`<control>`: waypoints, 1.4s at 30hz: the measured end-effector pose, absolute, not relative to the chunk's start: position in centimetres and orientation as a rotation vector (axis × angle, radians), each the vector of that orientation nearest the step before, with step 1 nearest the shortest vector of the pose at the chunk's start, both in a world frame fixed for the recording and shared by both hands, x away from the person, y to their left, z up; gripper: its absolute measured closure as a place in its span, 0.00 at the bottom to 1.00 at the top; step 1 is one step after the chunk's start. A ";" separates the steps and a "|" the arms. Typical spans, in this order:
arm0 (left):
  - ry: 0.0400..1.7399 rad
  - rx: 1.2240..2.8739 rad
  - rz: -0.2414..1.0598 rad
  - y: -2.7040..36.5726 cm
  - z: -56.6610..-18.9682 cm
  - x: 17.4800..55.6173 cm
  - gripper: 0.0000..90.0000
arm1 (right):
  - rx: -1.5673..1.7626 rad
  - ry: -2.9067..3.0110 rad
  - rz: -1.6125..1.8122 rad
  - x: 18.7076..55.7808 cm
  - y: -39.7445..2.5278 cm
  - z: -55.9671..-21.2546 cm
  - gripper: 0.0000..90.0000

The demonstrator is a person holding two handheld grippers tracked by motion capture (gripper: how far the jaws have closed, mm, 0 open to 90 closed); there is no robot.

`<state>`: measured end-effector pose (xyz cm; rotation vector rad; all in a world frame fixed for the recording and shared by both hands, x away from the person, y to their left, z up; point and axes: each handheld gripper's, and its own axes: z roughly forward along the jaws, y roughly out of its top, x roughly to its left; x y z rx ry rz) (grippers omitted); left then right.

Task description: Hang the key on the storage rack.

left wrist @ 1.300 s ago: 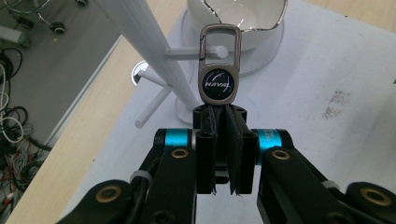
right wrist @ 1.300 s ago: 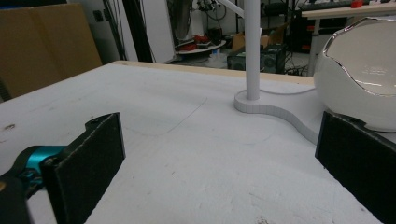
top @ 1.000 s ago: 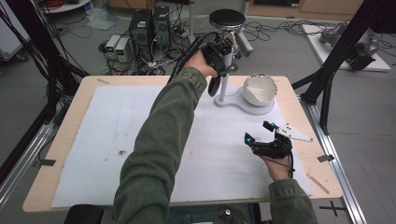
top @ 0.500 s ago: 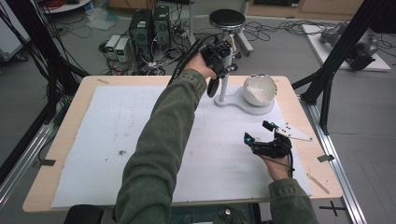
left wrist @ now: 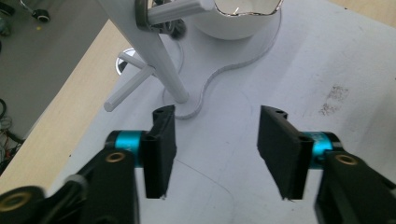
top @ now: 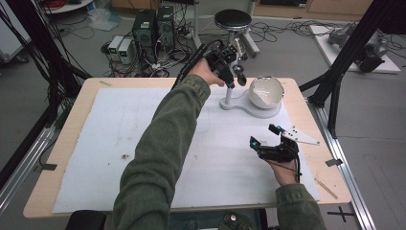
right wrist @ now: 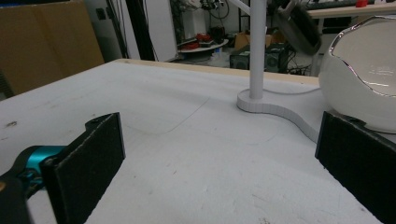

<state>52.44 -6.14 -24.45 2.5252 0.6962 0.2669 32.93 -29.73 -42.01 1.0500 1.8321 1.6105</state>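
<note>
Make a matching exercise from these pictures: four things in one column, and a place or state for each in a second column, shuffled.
Things:
1. white bowl
2. left gripper
3. right gripper
4. round stool

Places or states:
A. on the floor beyond the table
B. low over the near right part of the white mat, jaws open
C. sits on the white stand's base
D. held up at the stand's post, far side of the table

Pairs: 1-C, 2-D, 3-B, 4-A

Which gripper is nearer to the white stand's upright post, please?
The left. The left gripper hovers open right above the post; the right gripper, also open, sits low on the table, well short of it.
</note>
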 end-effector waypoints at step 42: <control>0.760 2.319 0.290 6.3 -25.6 45.0 0.02 | 1.049 1.842 1.574 32.0 -29.6 -41.9 0.00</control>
